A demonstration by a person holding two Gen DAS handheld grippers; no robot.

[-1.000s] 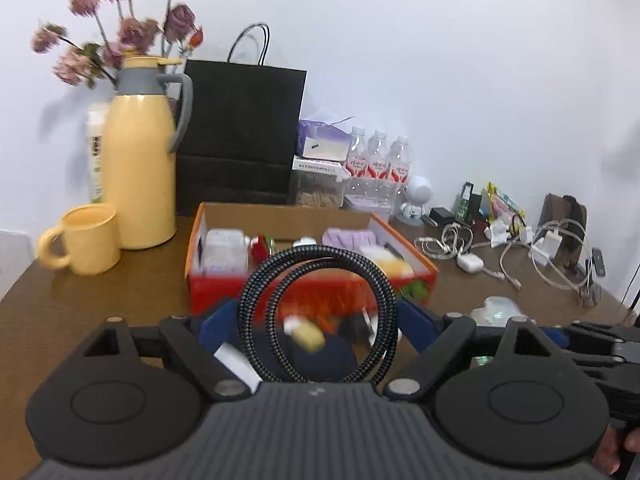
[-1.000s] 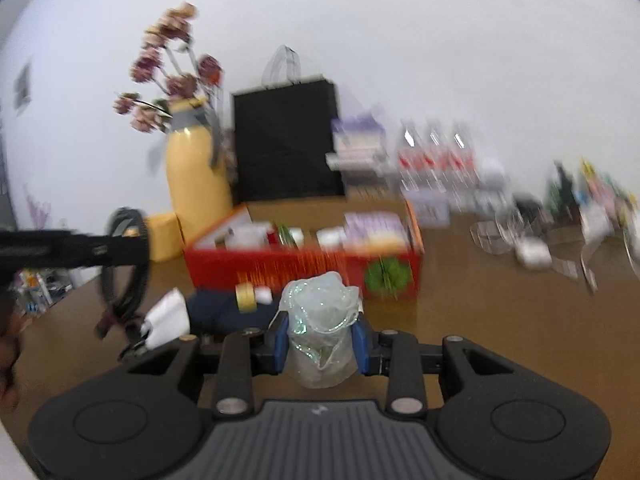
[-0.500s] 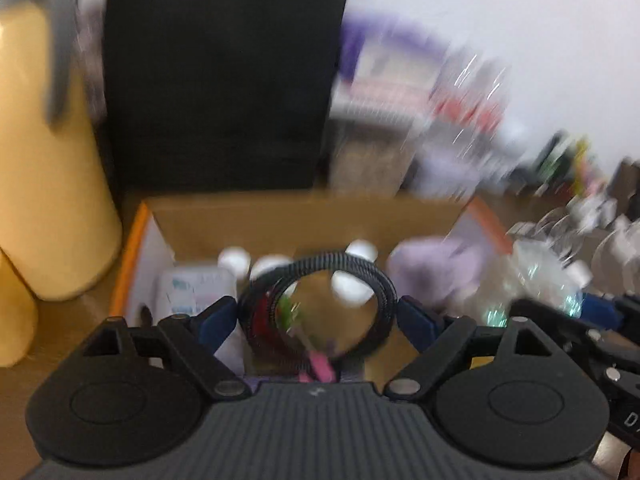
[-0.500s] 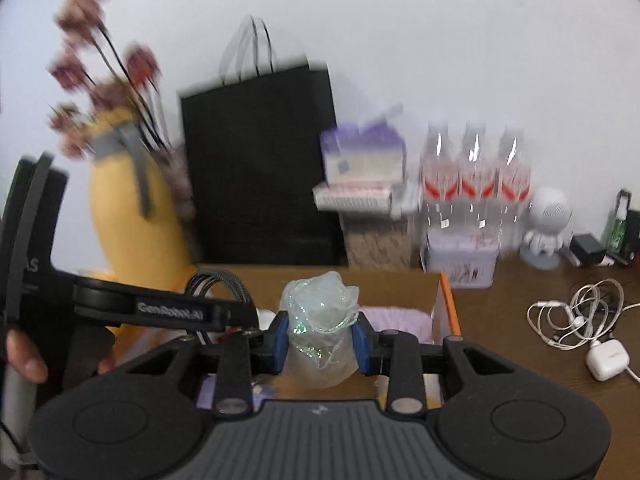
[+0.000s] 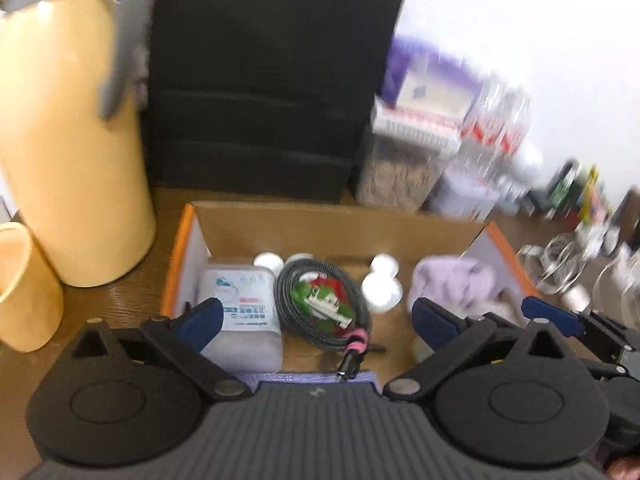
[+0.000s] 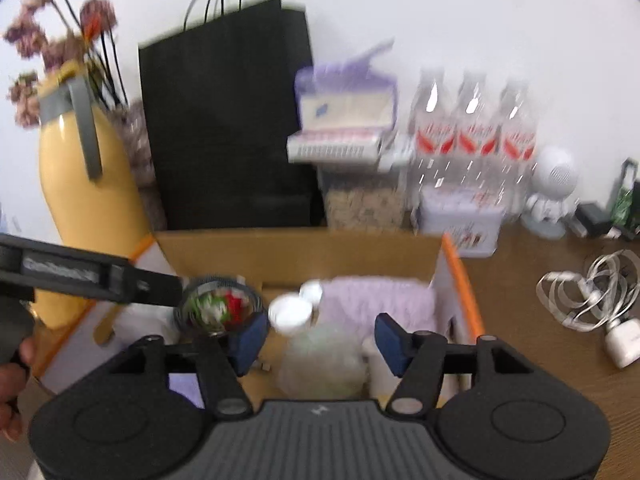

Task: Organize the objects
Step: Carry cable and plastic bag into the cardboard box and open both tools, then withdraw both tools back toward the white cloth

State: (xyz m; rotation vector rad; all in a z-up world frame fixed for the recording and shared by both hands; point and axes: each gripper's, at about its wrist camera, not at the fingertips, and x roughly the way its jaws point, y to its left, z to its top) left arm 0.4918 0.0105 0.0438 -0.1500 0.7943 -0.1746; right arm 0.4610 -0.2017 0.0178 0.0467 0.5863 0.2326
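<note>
Orange-edged cardboard box, open-topped, on the brown wooden table. Contents: coiled grey braided cable with pink tie lying at centre over red and green items; white rectangular packet with printed label at left; small white round caps; lilac fuzzy cloth at right; crumpled clear plastic wrap at the near right, blurred.

Left gripper: jaws have just been opening, now spread wide above the cable, blue pads clear of it, holding nothing.

Right gripper: jaws have just been opening, pads apart from the plastic wrap lying between them.

Surroundings: tall yellow thermos jug with grey handle and yellow mug left of the box; black paper bag behind; three clear water bottles, white cables on the table at right; white wall.
</note>
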